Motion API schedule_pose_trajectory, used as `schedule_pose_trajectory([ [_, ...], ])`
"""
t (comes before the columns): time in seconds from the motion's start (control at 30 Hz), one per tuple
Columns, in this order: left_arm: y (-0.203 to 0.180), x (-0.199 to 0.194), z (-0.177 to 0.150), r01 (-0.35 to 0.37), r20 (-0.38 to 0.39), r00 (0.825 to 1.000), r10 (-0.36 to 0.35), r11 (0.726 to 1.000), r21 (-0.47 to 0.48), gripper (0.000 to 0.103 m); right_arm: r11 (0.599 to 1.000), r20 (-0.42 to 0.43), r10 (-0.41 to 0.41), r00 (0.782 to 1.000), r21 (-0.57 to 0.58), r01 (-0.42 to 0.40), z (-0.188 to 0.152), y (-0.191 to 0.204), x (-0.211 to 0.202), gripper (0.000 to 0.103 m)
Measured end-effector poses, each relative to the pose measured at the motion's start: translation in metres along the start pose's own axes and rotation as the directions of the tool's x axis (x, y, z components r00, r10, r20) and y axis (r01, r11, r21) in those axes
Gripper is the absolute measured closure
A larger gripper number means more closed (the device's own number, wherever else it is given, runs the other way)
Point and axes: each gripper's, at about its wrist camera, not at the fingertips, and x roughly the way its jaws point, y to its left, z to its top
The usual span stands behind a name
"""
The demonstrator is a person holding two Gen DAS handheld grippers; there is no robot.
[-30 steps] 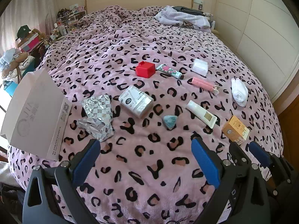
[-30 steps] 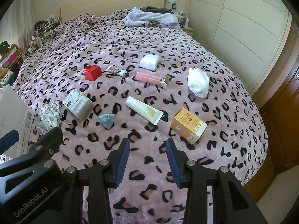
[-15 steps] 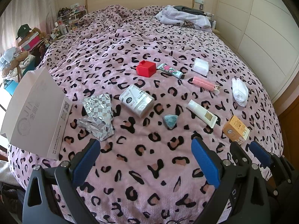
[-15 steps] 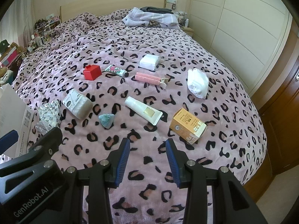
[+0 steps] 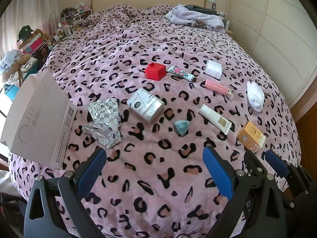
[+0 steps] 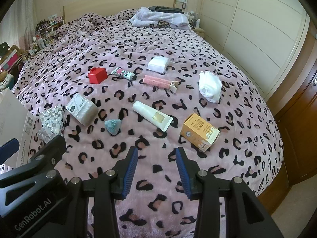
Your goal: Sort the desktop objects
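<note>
Items to be sorted are laid out on the bed (image 5: 150,45), on a pink leopard-print blanket, none yet taken up: red box (image 5: 155,71), floral tube (image 5: 180,73), white pack (image 5: 213,69), pink roller (image 5: 217,87), white cloth (image 5: 255,96), jar (image 5: 145,105), white tube (image 5: 215,118), teal stone (image 5: 181,126), orange box (image 5: 251,136), foil wrap (image 5: 105,122); a white paper bag (image 5: 37,119) lies at the blanket's left edge, just beside the foil wrap.

Left hand-held gripper (image 5: 154,170): spread wide, nothing between the jaws, held above the near blanket. Right hand-held gripper (image 6: 156,168): jaws parted to a moderate gap, empty, well short of any item.

Step in hand, judged: choice of a first item and approach. For the right side the orange box (image 6: 200,131) and white tube (image 6: 151,117) are nearest; the box should be taken across its narrower faces, the tube across its body, not the crimped end; the soft blanket is expected to give under pressure, so descent should be gentle. The foil wrap is judged crushable; light closing advised.

Writing: "GenRobot.AI" on the left gripper's body as seen in the right view; "JIA" with a round logo and QR code on the bag; labels on jar and orange box too small to read.
</note>
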Motion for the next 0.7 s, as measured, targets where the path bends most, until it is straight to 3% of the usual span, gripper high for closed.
schedule_pose_trajectory([
  [0.7,-0.0002,0.0008,-0.0013,0.000,-0.007,1.000,0.000,1.000,-0.004,0.005,1.000,-0.004,0.006,1.000,-0.001,-0.006,-0.0020,-0.0014,0.0010,0.062],
])
